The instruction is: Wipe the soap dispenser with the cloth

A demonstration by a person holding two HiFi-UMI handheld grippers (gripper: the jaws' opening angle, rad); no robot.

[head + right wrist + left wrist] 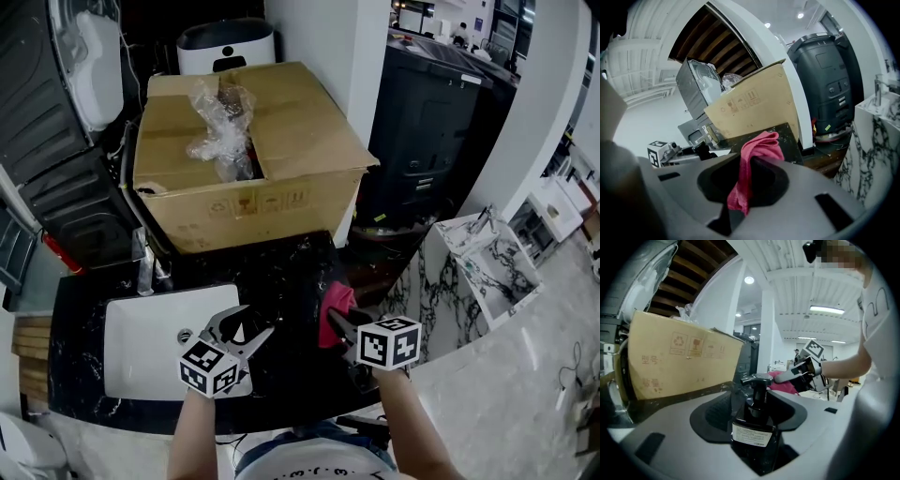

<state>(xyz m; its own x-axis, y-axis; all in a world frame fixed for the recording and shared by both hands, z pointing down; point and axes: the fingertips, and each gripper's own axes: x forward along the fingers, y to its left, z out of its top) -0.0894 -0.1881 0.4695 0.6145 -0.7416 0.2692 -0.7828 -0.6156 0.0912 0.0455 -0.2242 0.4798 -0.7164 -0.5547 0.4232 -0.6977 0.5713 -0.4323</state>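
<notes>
And there was the soap dispenser (pixel 754 427), a dark glossy pump bottle, standing upright on the black tabletop (pixel 281 272) just to the right of the white sink (pixel 141 347), right between the jaws of the left tool (pixel 246 326). Those jaws stood partly apart around it, with space showing either side of the pump neck, so it looked bracketed rather than clamped. Further right of the sink, the right tool (pixel 342 323) was closed on the pink cloth (pixel 752 154), pinching a fold with the loose end drooping down. By my read, that bottle would be stiff and slick, with some weight if full, and tippy under a sideways rub. The place to hold it was the body around the label, never the pump head, which could sink and squirt. The cloth looked soft, limp and light, so it should wrap round the neck easily, but only the free end was available for wiping. Behind the sink sat a big cardboard box (pixel 281 122) with crumpled plastic wrap (pixel 220 127) poking out of its top, close enough to limit any reach round the far side. A tap (pixel 145 274) stood at the sink's back edge, clear of the work. Well to the right of the sink were a black machine (pixel 422 122) and a white marble stand (pixel 483 258), neither in the way. The main obstruction looked like the left tool's own jaws, which covered the bottle's flanks.
</notes>
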